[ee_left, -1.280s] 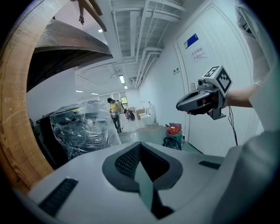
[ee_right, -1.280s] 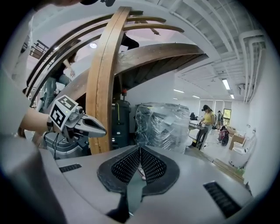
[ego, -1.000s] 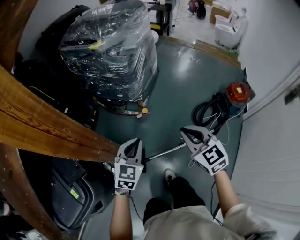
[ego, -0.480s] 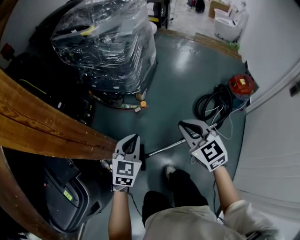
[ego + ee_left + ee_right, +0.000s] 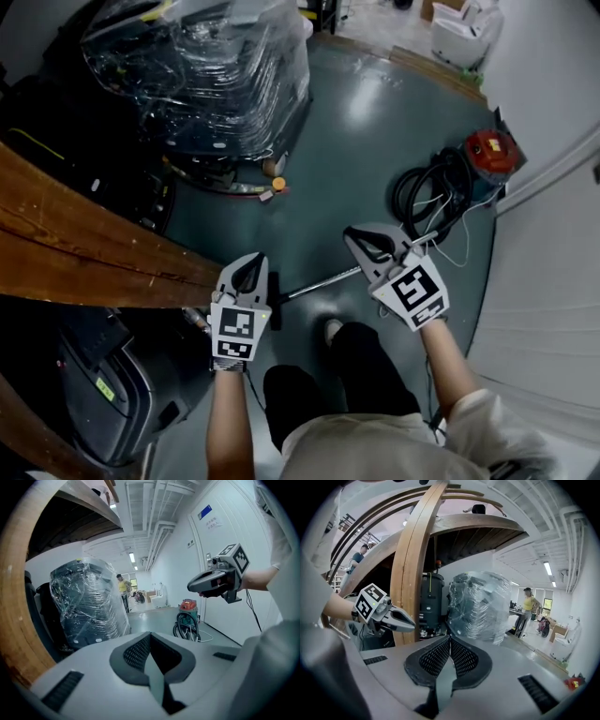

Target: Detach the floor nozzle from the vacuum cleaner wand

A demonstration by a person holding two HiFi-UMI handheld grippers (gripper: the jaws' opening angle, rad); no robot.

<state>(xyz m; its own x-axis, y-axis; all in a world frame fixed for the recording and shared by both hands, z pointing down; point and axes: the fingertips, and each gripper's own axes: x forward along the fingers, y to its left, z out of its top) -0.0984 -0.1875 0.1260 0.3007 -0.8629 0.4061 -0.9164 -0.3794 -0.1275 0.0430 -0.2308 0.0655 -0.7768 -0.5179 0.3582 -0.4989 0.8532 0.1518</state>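
two handheld grippers over a dark green floor (image 5: 366,131), left gripper (image 5: 251,270) and right gripper (image 5: 358,240) both with jaws pressed together, empty. the wand (image 5: 321,283) lies between them, its floor nozzle (image 5: 274,302) just beside the left gripper. a wooden beam (image 5: 94,246) edges the left, a white wall (image 5: 553,281) the right; open floor lies ahead.

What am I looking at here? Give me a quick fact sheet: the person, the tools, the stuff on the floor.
Person: standing, a gripper in each hand
Left gripper: jaws shut, empty, in the air
Right gripper: jaws shut, empty, in the air
Wand: metal tube lying on the floor, seen between the grippers
Floor nozzle: dark, at the wand's end near the left gripper; looks attached
Red vacuum cleaner: by the wall, black hose coiled beside it
Background: plastic-wrapped machine, curved wooden beam
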